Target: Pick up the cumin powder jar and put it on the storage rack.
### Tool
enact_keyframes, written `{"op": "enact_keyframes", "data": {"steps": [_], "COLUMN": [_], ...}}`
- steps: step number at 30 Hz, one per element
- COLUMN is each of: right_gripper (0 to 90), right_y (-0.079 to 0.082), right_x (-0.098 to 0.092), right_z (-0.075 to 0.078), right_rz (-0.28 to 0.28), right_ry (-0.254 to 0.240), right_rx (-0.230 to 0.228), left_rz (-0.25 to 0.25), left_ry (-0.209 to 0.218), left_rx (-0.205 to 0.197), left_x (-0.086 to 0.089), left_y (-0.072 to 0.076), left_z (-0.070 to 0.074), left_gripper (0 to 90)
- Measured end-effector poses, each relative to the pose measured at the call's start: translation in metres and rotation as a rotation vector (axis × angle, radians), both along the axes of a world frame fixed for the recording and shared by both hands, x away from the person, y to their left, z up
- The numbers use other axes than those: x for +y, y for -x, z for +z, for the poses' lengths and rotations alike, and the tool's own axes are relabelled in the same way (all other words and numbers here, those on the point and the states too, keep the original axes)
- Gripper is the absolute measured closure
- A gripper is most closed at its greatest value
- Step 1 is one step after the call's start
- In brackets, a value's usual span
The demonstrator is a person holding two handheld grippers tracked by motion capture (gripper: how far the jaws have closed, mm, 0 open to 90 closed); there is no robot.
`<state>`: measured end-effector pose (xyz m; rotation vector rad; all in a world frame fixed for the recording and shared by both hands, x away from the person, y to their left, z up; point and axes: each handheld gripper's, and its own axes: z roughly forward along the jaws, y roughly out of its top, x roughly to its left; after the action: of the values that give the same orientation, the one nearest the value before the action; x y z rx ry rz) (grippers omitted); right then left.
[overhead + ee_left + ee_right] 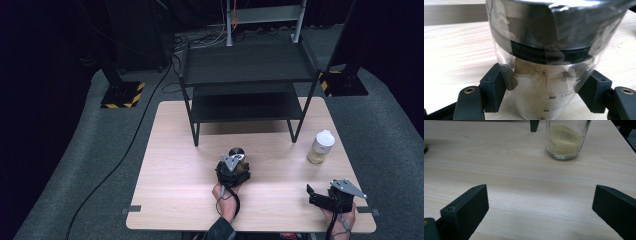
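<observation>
Lifting the clear jar [544,82] with the dark lid off the wooden table [180,175] calls for keeping it upright and steady, since pale powder sits loose inside. It stands mid-table, before the black shelf rack [247,87]. The left gripper [544,92] has its jaws clamped on the jar's glass wall; the right gripper [540,212] rests wide open, holding nothing, near the white-capped jar [320,146].

Standing on grey carpet [65,165]: light wooden table [175,170]. Sitting at the table's far edge: black two-tier shelf [247,65], legs resting on the tabletop. Flanking it on the floor: two black stand bases with yellow-black hazard stripes [122,95] [345,82]. Trailing past the table's left edge: black cable [125,150]. Surrounding everything: darkness.
</observation>
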<state>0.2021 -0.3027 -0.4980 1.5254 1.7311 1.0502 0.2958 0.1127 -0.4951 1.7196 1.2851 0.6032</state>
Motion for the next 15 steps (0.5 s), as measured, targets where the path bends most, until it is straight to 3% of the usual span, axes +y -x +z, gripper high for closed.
{"op": "enact_keyframes", "data": {"steps": [15], "right_gripper": [0.0], "right_y": [0.000], "right_x": [-0.001], "right_z": [0.000], "right_rz": [0.005], "right_ry": [-0.002], "right_rx": [0.000], "left_rz": [0.002], "left_ry": [0.003], "left_rx": [-0.011], "left_x": [0.016], "left_y": [0.013], "left_z": [0.007], "left_gripper": [30.0]}}
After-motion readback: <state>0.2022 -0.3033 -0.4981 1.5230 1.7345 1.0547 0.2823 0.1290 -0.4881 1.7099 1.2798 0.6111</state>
